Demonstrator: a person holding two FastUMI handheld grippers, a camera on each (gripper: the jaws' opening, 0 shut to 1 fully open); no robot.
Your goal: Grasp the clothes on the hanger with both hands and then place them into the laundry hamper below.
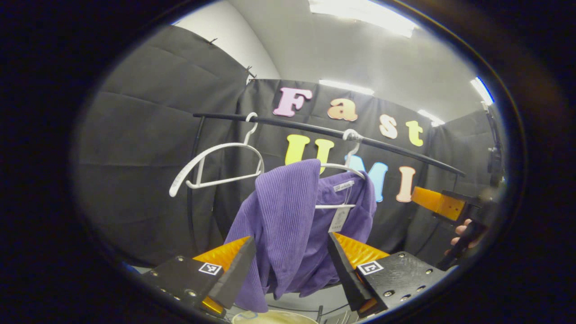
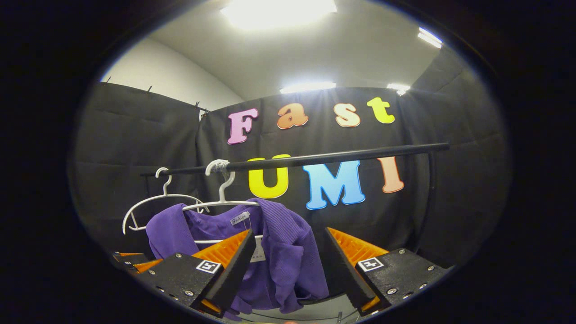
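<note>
A purple ribbed garment [image 1: 288,216] hangs crookedly on a white hanger [image 1: 346,168] from a black rail [image 1: 360,139], with one shoulder slipped off. My left gripper [image 1: 292,265] is open just in front of its lower part, and the cloth shows in the gap between the fingers. My right gripper [image 1: 438,204], held by a hand [image 1: 463,234], is off to the right of the garment. In the right gripper view, my right gripper [image 2: 290,265] is open and the garment [image 2: 288,252] hangs ahead, left of centre. My left gripper [image 2: 130,261] peeks in at lower left.
An empty white hanger [image 1: 216,166] hangs on the rail left of the garment, also seen as the empty hanger [image 2: 157,200]. A pale round hamper rim [image 1: 274,317] shows below the garment. Black cloth walls close the booth.
</note>
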